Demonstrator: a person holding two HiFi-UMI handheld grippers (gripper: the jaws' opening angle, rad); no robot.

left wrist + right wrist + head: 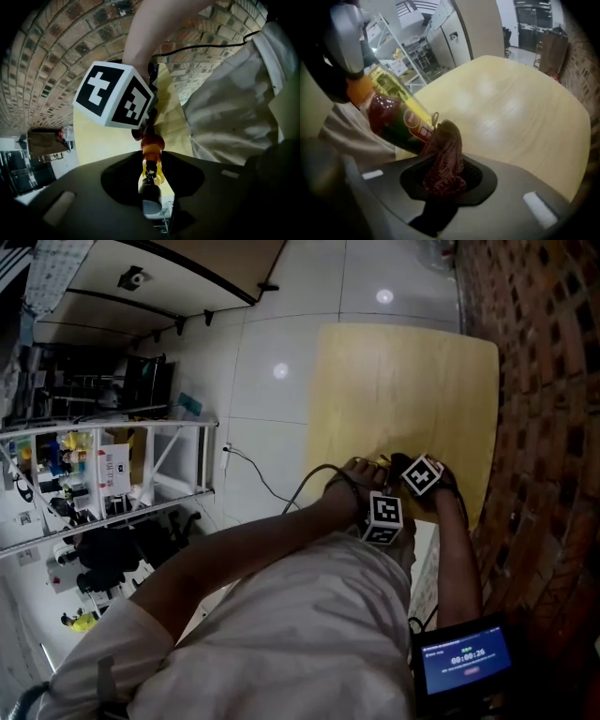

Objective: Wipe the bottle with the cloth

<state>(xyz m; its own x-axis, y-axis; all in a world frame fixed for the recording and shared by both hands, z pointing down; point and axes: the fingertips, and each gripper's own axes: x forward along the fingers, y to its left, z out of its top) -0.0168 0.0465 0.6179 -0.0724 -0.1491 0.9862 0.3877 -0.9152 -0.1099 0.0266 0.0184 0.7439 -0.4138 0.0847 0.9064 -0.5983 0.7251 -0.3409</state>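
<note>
Steadying bottle [396,117] by its cap in left gripper's [151,185] part-closed jaws; pressing cloth [445,159], pinched in right gripper's [443,185] shut jaws, against bottle's side.

This looks like a lab or workshop room, not a home. A white metal rack [112,465] crowded with gear and boxes stands on a glossy white tiled floor [272,343]. A loose cable [253,470] trails across the floor, and a pale wooden table [412,381] sits beside a bare brick wall [553,381].

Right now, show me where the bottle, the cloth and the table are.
bottle [415,123]: right gripper view, on its red label.
cloth [443,161]: right gripper view, on its bunched middle.
table [515,103]: right gripper view, on the bare top.
</note>
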